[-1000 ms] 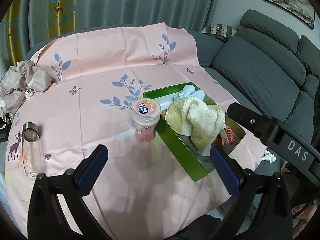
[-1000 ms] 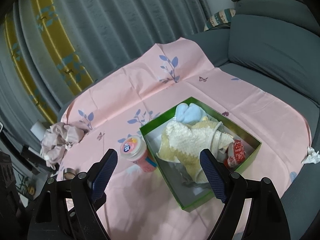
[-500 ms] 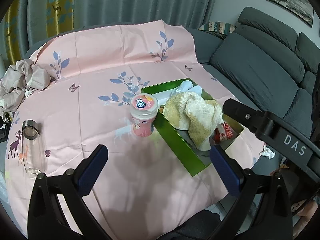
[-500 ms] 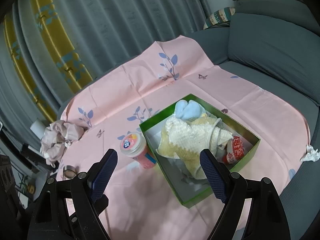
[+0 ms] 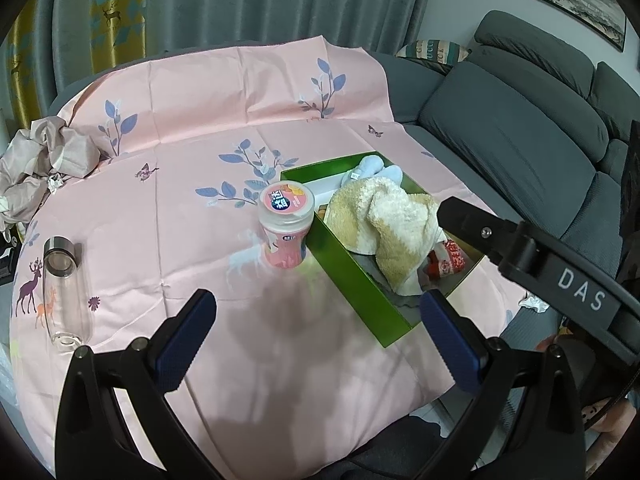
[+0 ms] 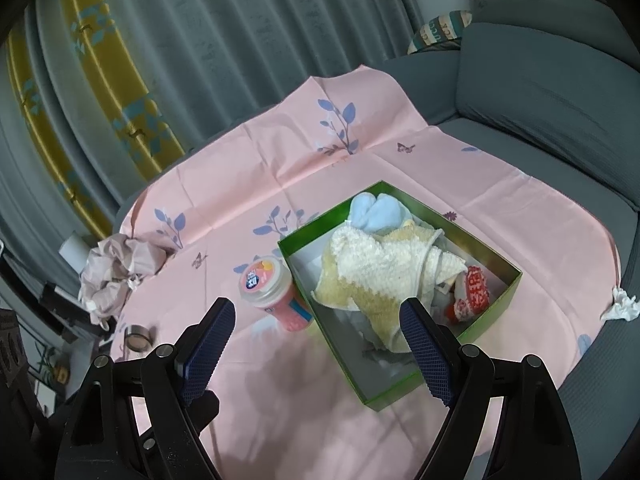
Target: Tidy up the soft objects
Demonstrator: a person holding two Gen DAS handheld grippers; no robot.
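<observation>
Left wrist view
Left gripper (image 5: 316,334): fingers wide apart, nothing between them, held above the near edge of the sheet (image 5: 224,128).
Right gripper: only its black body shows, reaching in from the right over the box (image 5: 360,280); this view does not show how its fingers stand.
Box: green, open, toward the sheet's right edge.
Towel (image 5: 384,220): cream and tan, heaped in the middle of the box, one end drooping toward its near corner.
Blue cloth (image 5: 376,168): in the box's far corner, touching the towel.
Red item (image 5: 450,258): by the box's right wall, partly under the towel.
Tub (image 5: 286,226): pink, lidded, upright, touching or just beside the box's left wall.
Bottle (image 5: 64,288): clear glass, lying by the sheet's left edge.
Crumpled cloth (image 5: 44,160): at the far-left edge, well apart from the box.

Right wrist view
Right gripper (image 6: 316,346): fingers spread, empty, above the box's near corner.
Tissue (image 6: 620,306): white wad at the sheet's right edge, outside the box.

Step in hand: a pause between picks, I judge; three soft things are boxed, both tools free.
Next move: probably the crumpled cloth; it calls for a long reach to the far-left edge with the left gripper, and a pinch deep enough to bunch the loose folds.
</observation>
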